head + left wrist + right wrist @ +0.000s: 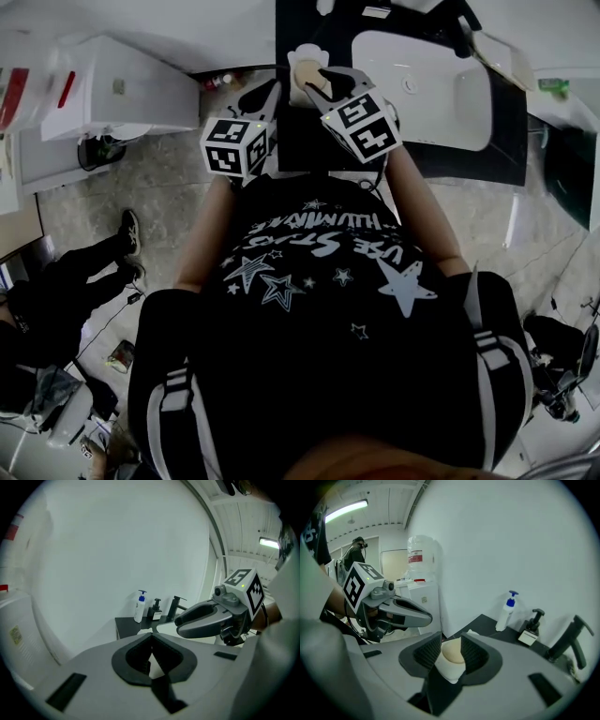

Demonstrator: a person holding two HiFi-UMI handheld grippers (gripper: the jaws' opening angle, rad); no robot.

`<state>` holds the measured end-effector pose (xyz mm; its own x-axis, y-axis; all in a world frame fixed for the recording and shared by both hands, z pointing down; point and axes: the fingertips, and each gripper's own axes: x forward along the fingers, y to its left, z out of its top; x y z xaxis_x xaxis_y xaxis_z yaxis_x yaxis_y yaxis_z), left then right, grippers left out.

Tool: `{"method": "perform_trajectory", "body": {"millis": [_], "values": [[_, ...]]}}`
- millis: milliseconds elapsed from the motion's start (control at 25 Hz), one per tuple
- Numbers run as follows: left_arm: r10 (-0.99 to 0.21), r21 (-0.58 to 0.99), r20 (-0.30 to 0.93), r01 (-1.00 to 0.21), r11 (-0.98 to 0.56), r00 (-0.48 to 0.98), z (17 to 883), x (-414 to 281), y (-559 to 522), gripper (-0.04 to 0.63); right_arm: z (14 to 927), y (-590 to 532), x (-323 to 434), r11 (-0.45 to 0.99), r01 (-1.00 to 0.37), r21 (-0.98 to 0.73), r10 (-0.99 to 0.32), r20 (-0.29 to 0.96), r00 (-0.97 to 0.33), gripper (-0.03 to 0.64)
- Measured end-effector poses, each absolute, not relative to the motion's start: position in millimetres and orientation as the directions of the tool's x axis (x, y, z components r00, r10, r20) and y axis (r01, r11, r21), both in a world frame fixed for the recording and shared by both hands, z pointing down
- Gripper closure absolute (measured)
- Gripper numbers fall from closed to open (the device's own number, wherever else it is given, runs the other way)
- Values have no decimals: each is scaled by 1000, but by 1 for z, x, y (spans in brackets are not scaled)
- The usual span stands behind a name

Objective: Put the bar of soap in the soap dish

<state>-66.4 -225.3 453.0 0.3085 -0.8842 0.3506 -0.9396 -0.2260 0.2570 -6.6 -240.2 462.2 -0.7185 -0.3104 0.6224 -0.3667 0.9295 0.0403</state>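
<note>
A cream bar of soap (pixel 452 652) sits between the pads of my right gripper (pixel 451 640), which is shut on it. Just beneath and beyond the soap is the white soap dish (pixel 449 672). In the head view the bar of soap (pixel 306 67) shows at the tips of the right gripper (pixel 319 81), with the dish's white rim (pixel 292 54) around it, at the left end of the black counter (pixel 302 141). My left gripper (pixel 266 101) hovers beside it to the left, off the counter's edge. In its own view the left gripper (pixel 151 638) is shut and holds nothing.
A white sink basin (pixel 422 84) is set in the counter to the right. A blue-capped pump bottle (pixel 506 612), a black dispenser (pixel 532 626) and a black faucet (pixel 571 639) stand along the wall. A white cabinet (pixel 112 89) and a person's legs (pixel 84 272) are at the left.
</note>
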Motion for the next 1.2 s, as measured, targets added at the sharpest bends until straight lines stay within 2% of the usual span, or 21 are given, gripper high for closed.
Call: {"method": "perform_trajectory", "body": {"millis": [440,640,960,1200], "values": [[-870,275,285,-904,-328,403,431,-75,-183,584,451,-197,1,838,-546,-20,-422,611,-670,513],[-858,287,258,-883,-371,444,424,-93,-156,584,449,-168,-17,808,-589,4,-470,607,-641,539],[-787,294,253,-820,-492,563,425,-106,-122,584,446,-120,-31,734,-678,40,-555,609,-566,565],[-704,301,239,-741,-600,668,426,-106,-87,584,447,-75,-31,609,-792,38,-661,576,-480,598]]}}
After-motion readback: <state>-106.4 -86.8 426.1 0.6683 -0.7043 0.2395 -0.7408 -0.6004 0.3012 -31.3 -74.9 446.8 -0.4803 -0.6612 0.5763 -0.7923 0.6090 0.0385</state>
